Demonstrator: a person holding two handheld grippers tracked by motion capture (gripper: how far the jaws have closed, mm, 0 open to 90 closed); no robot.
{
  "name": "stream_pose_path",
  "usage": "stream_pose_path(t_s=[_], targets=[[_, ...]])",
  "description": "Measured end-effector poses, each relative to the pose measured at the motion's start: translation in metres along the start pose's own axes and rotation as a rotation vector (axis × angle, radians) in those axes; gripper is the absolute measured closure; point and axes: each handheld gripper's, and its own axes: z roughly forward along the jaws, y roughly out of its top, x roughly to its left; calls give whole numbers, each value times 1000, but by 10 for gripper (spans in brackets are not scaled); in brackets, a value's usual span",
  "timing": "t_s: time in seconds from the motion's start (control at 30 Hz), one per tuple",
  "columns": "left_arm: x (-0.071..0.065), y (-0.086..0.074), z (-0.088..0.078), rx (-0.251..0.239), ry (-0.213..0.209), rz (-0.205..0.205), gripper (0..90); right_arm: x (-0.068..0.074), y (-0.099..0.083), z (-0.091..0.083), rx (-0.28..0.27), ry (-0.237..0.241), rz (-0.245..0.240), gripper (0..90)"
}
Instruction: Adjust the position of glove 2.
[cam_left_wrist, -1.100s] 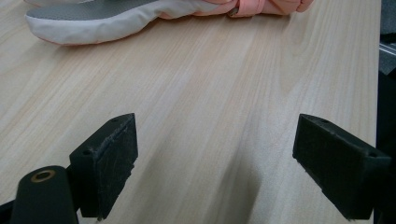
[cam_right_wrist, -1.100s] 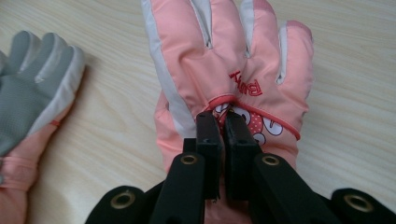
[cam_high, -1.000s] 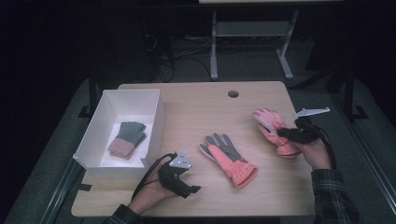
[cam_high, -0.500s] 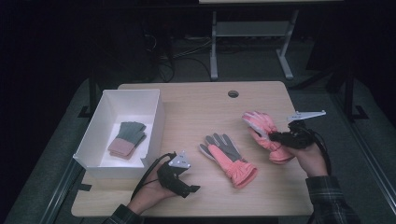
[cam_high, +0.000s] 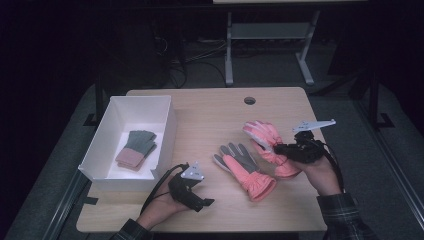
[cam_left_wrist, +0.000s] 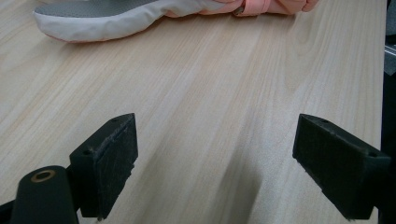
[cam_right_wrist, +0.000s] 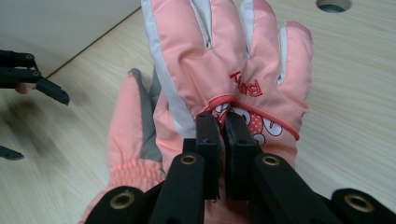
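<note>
High view: the right claw (cam_high: 280, 148), held in the person's right hand (cam_high: 320, 175), is clamped on a pink glove (cam_high: 267, 140) at the right side of the wooden desk (cam_high: 210, 110). In the right gripper view the two black jaws stand together, pinching a fold of fabric on the back of this pink glove (cam_right_wrist: 224, 60), just below its printed red lettering. A second pink glove (cam_high: 245, 167), grey palm up, lies flat on the desk just left of the held one; in the right gripper view this second glove (cam_right_wrist: 133, 126) lies partly beneath it. The left claw (cam_high: 207, 202) rests low at the near edge of the desk, its jaws wide apart with bare wood between them. A white box (cam_high: 112, 122) at the left side of the desk holds folded grey-green and pink gloves (cam_high: 136, 148).
</note>
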Motion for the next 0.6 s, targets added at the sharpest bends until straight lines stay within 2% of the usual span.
stream_pose_path(t_s=[0.33,0.43,0.6], targets=[[0,0,0,-4,-2,-2,136,30,9,13,19,26,-38,862],[-1,0,0,-3,-4,-1,136,40,11,21,39,37,-52,862],[0,-1,-1,5,-4,5,136,47,13,34,59,41,-64,861]])
